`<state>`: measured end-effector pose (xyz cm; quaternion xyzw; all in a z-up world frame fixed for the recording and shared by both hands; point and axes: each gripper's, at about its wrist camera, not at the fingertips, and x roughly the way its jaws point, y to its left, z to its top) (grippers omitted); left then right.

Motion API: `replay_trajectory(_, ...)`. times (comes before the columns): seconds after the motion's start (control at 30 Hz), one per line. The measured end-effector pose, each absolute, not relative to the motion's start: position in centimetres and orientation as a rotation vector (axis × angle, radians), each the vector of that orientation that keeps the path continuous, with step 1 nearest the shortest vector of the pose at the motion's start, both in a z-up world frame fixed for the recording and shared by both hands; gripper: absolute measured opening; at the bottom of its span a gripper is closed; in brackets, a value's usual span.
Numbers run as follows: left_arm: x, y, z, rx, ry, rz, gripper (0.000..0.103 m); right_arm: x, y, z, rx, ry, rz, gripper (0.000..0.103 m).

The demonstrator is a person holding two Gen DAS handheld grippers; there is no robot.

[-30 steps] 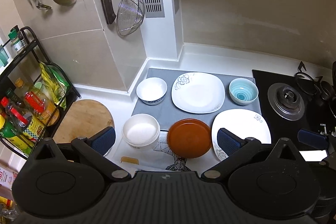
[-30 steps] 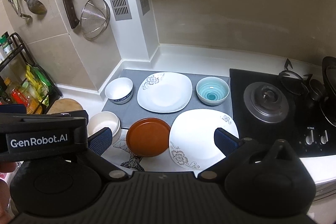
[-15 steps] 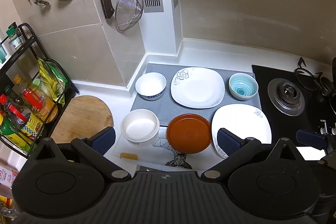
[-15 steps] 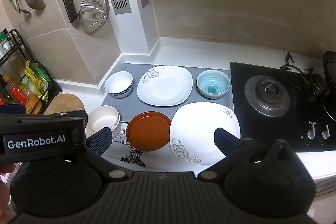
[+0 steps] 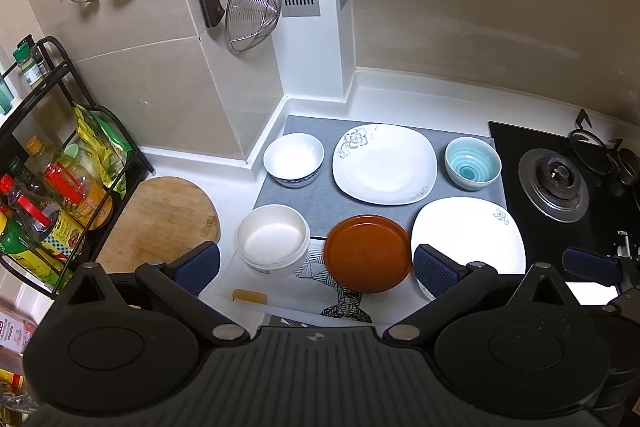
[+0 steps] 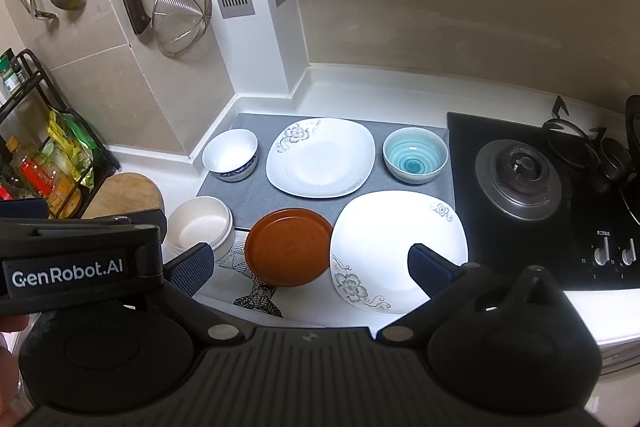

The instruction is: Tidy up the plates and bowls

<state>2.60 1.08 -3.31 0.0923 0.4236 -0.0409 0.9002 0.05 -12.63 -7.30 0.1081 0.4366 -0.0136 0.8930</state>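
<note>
Left wrist view: left claw (image 5: 316, 263) spread wide, empty, above the surface (image 5: 400, 87). Just ahead between its fingers, cream bowl (image 5: 273, 239) left, brown plate (image 5: 367, 253) centre; white square plate (image 5: 468, 239) by the right finger. Farther ahead on the grey mat (image 5: 316, 201): white bowl (image 5: 293, 159), flowered plate (image 5: 385, 163), teal bowl (image 5: 473, 163). Right wrist view: right claw (image 6: 310, 265), equally wide, empty, over the brown plate (image 6: 289, 247).

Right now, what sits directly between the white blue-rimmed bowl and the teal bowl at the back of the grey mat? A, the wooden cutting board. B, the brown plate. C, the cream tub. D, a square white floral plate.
D: the square white floral plate lies on the grey mat between the white blue-rimmed bowl and the teal bowl.
</note>
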Motion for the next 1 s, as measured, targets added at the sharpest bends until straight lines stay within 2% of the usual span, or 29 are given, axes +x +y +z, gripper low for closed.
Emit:
replay_trajectory(0.7,7.2,1.9,-6.4,0.215,0.934,-0.102,0.103,3.9,-11.9,-10.8,0.251,0.969,-0.023,0.103)
replay_trajectory(0.83,8.2,1.9,-8.9,0.212,0.866,-0.24,0.102,4.1,-13.0,-13.5,0.282,0.9,-0.007,0.103)
replay_trajectory(1.0,9.8,1.5,-15.3,0.194,0.884,-0.46,0.101,2.7,-14.4,-17.9,0.081,0.821,-0.037,0.103)
